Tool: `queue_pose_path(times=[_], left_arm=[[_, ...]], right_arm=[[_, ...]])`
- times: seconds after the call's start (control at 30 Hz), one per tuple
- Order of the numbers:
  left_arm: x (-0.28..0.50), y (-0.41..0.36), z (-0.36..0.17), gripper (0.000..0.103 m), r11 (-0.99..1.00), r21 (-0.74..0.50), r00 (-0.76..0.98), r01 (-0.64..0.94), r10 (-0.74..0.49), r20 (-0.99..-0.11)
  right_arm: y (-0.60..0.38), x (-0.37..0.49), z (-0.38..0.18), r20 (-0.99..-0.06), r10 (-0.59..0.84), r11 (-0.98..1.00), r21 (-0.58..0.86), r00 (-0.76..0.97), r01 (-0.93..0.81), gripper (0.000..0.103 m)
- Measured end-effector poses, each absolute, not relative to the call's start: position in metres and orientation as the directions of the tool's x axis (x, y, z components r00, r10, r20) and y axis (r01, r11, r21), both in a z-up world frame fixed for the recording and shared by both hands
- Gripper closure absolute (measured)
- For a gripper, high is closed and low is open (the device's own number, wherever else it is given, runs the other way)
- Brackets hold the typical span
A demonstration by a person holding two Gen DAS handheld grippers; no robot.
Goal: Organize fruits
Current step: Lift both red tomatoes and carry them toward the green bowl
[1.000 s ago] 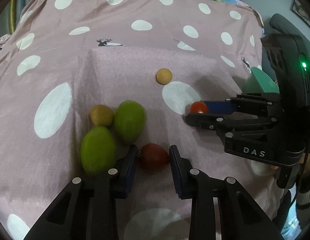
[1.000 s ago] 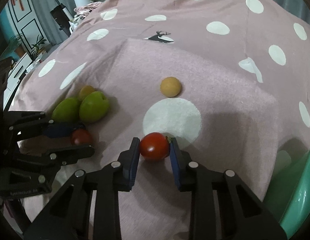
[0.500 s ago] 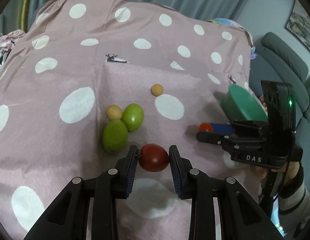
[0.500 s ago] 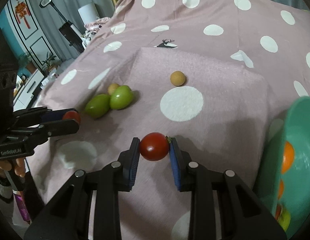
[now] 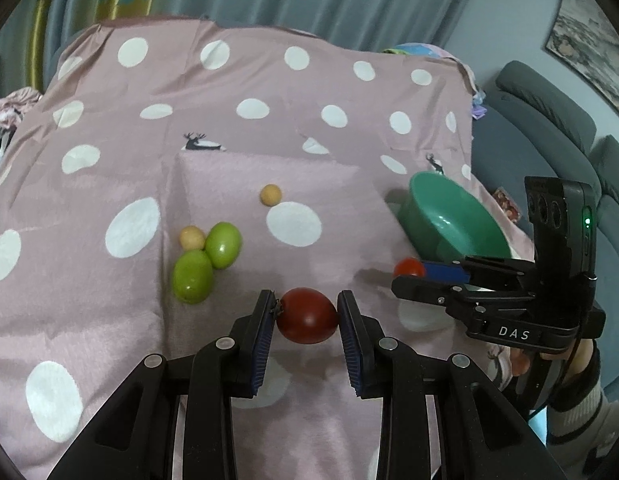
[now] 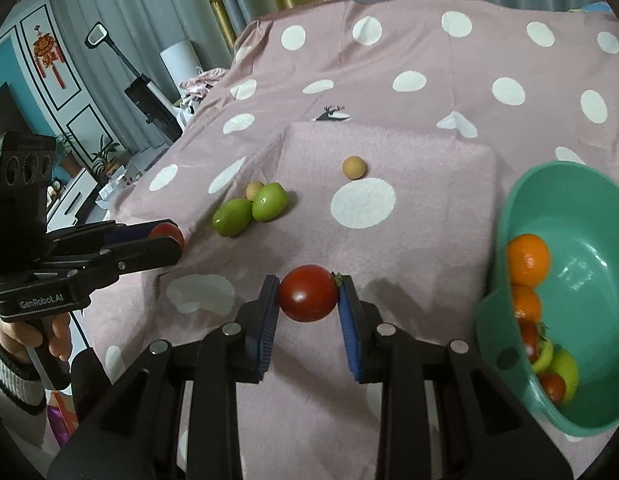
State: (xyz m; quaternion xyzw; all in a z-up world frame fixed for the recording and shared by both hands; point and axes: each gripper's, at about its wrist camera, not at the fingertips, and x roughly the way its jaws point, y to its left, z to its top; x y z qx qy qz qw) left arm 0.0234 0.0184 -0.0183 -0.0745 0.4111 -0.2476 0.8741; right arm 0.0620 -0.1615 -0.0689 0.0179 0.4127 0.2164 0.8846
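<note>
**Both claws carry tomatoes toward the green bowl**

The left claw [image 5: 306, 316] is clamped on a dark red tomato [image 5: 306, 315], held clear above the pink spotted cloth [image 5: 109, 320]. The right claw [image 6: 308, 294] is clamped on a brighter red tomato [image 6: 308, 293], also lifted off the cloth. Each tomato sits squarely between the blue pads, gripped at its widest part.

The green bowl [image 6: 589, 208] stands at the right side of the cloth and already holds oranges [image 6: 527, 258] and some red and yellow-green fruit lower down. In the right wrist view it lies just to the right of the held tomato; in the left wrist view it sits beyond the right claw, further off.

Still lying on the cloth are two green fruits [image 5: 208, 260] touching each other, a small tan fruit [image 5: 192, 237] against them, and another small tan fruit [image 5: 270, 195] alone nearer the middle.

The step in hand looks like the carry: both tomatoes are picked and not yet dropped. The right claw seems closest, so its next move calls for swinging right over the rim and opening low enough that the tomato does not bounce out. The left claw probably needs to wait or pass behind, since the right one sits between it and the bowl.
</note>
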Motion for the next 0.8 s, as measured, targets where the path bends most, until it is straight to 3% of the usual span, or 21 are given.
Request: queue_pose_path(times=[0.57,0.7,0.8], left_arm=[[0.022,-0.032,0.017,0.071,0.841,-0.275,0.552,0.466,-0.52,-0.652],[0.035,-0.043,0.008,0.071,0.849,-0.251,0.545,0.466,-0.498,-0.674],[0.041,-0.05,-0.009,0.071,0.828,-0.299,0.484,0.475,-0.529,-0.697]], right_arm=[[-0.21,0.032,-0.034,-0.636,0.365,0.93,0.212,0.68,-0.301,0.073],[-0.221,0.03,-0.035,-0.638,0.347,0.937,0.212,0.687,-0.277,0.073],[-0.229,0.029,-0.039,-0.638,0.346,0.938,0.226,0.688,-0.262,0.073]])
